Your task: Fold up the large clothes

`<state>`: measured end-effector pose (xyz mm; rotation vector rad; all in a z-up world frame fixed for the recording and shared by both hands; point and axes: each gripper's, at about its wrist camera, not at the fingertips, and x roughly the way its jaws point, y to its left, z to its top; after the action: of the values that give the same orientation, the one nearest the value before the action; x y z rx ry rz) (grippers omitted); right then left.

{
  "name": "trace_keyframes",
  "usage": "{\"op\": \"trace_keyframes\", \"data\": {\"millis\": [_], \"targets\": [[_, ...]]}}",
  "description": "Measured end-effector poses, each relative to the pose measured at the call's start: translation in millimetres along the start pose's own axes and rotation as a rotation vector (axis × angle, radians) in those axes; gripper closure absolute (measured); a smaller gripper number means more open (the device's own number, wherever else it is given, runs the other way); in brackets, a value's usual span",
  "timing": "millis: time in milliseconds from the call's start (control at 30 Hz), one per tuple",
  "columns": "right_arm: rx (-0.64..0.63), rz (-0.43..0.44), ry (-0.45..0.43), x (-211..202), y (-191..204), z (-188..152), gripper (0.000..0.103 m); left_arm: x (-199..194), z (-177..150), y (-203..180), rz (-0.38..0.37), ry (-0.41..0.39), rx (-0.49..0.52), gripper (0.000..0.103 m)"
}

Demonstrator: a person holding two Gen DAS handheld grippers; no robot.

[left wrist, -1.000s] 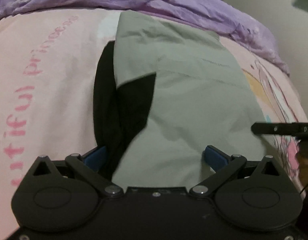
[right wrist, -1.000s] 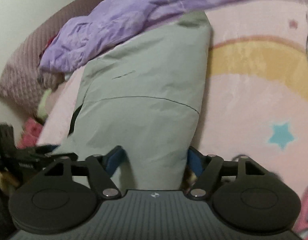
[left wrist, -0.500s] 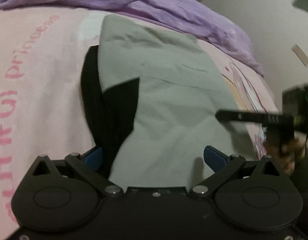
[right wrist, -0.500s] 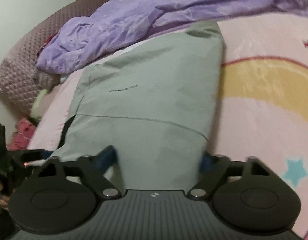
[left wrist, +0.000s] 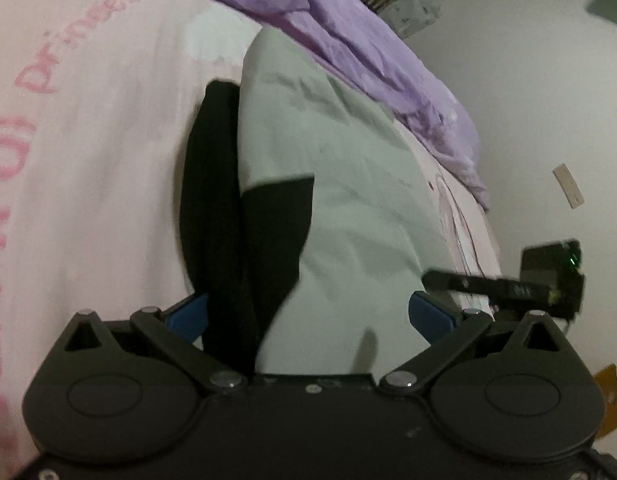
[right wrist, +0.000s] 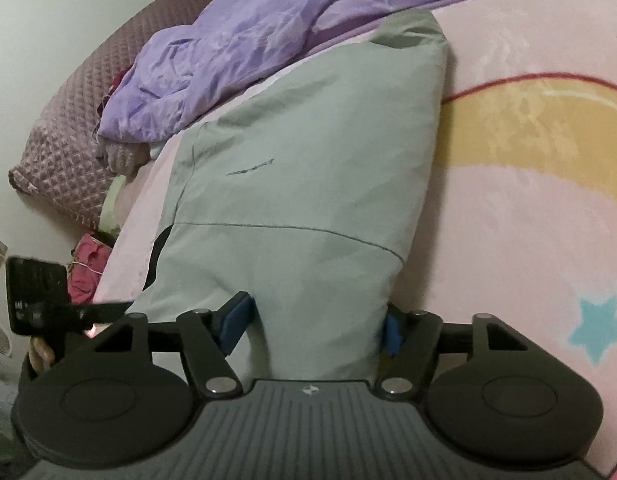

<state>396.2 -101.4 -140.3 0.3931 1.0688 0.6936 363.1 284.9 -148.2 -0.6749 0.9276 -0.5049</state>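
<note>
Compared with a second ago the left view has swung and rolled, so the folded jacket (left wrist: 348, 208) now leans toward 1 o'clock instead of running straight up, and the right tool (left wrist: 504, 286) pokes further in at 3 o'clock, up against the garment's right edge. In the right view the jacket (right wrist: 308, 184) fills more of the picture than before, and the tool's blue pads sit a touch closer together. The left tool (left wrist: 308, 314) has its jaws spread wide, straddling the near hem where the black panel meets the pale green; pads don't seem to press anything. The right tool (right wrist: 312, 326) is also wide apart, with the near end of the jacket lying between the pads, and whether they pinch it I can't tell. Material-wise it's a smooth, slightly crinkly sage-green shell with thin stitched seams and a small printed mark, folded into a long tapered slab on the pink printed bedsheet (right wrist: 528, 208). A shiny, wrinkled purple quilt (right wrist: 248, 40) is bunched at 12 o'clock, with a mauve diamond-quilted pillow (right wrist: 72, 128) at 10 o'clock.
</note>
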Motion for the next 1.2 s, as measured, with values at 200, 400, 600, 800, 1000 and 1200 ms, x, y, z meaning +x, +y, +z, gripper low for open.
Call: {"op": "trace_keyframes", "data": {"millis": [200,400,600,800,1000,1200], "targets": [[0.08,-0.015,-0.071,7,2,2,0.015,19,-1,-25,0.124,-0.045,0.068,0.0],[0.022,-0.104,-0.117,7,15,-10,0.038,25,-20,-46,0.279,-0.101,0.21,0.028],[-0.067,-0.158,-0.197,-9,45,-12,0.068,4,-28,-29,0.227,-0.217,0.107,0.075],[-0.198,-0.15,-0.283,-47,72,-5,0.072,-9,-23,-63,0.126,-0.319,0.161,0.093],[-0.193,-0.179,-0.358,-114,51,12,0.073,20,-20,-108,0.005,-0.331,0.187,0.095],[-0.18,-0.262,-0.423,-183,19,9,0.073,65,-13,-174,-0.105,-0.313,0.239,0.095]]}}
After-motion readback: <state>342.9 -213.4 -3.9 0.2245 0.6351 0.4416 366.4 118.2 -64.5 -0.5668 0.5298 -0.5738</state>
